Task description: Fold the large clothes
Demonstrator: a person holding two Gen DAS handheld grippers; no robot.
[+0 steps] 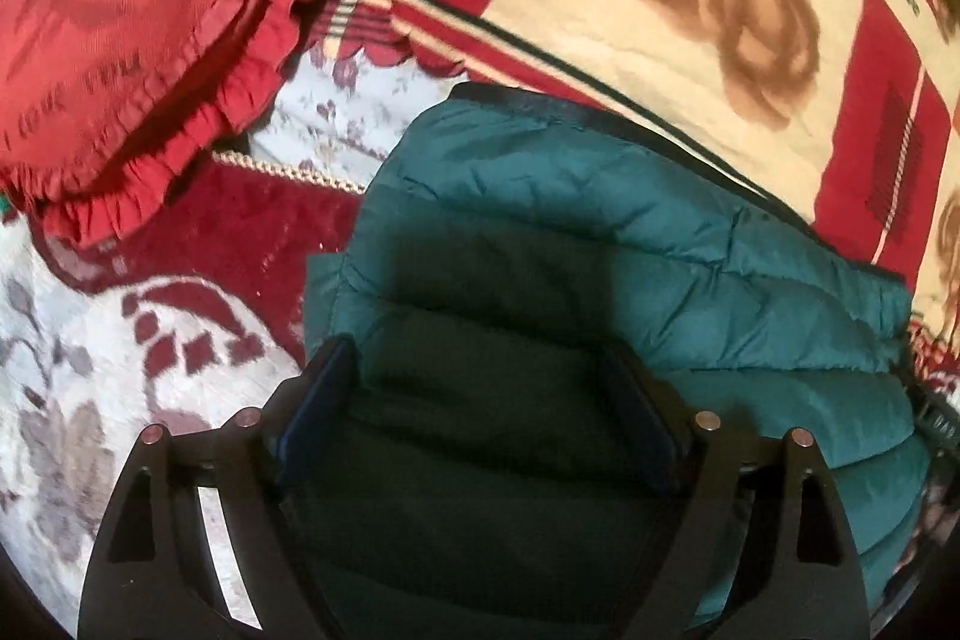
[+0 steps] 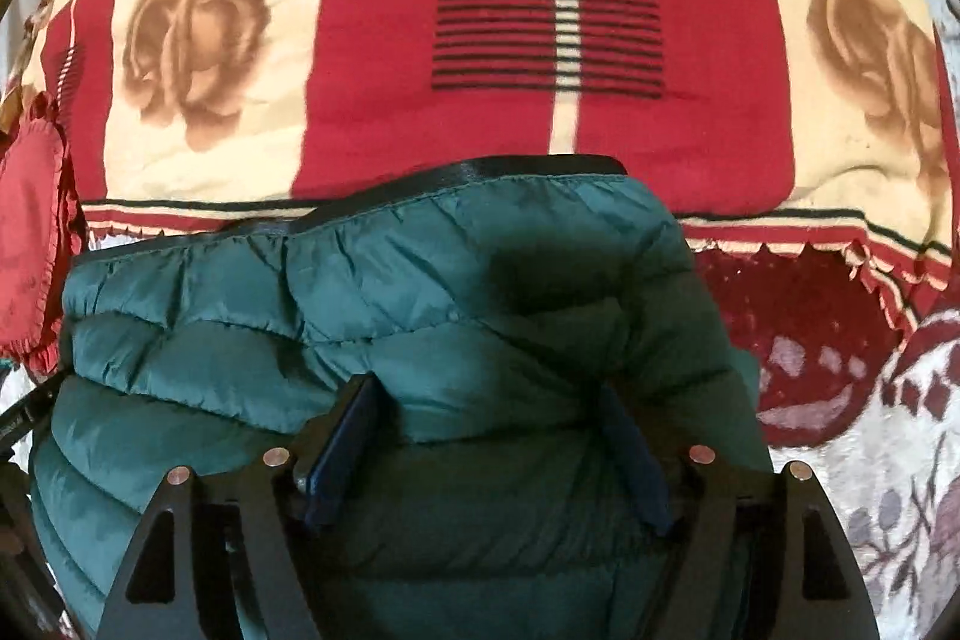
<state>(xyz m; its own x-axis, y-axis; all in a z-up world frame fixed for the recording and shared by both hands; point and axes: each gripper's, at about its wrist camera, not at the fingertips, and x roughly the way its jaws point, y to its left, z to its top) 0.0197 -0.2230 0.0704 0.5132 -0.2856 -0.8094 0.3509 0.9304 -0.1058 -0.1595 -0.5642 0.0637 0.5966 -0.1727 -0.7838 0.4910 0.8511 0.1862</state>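
Observation:
A teal quilted puffer jacket [image 1: 660, 232] lies folded into a thick bundle on the bed, its dark-trimmed edge facing away. In the left wrist view my left gripper [image 1: 480, 364] hovers over the jacket's left part with its jaws wide open; the fabric sits in shadow beneath the blue pads [image 1: 333, 382], which do not pinch it. In the right wrist view the same jacket [image 2: 360, 280] fills the lower half. My right gripper [image 2: 489, 394] stands open over its right part, blue pads [image 2: 354, 418] apart, with puffy fabric below and between them but not squeezed.
A red frilled cushion [image 1: 138, 28] lies left of the jacket and shows at the left edge as the cushion [image 2: 30, 232]. Beyond the jacket spreads a red and cream rose-patterned blanket [image 2: 540, 40]. A white and maroon floral bedspread [image 1: 90, 370] covers the near side.

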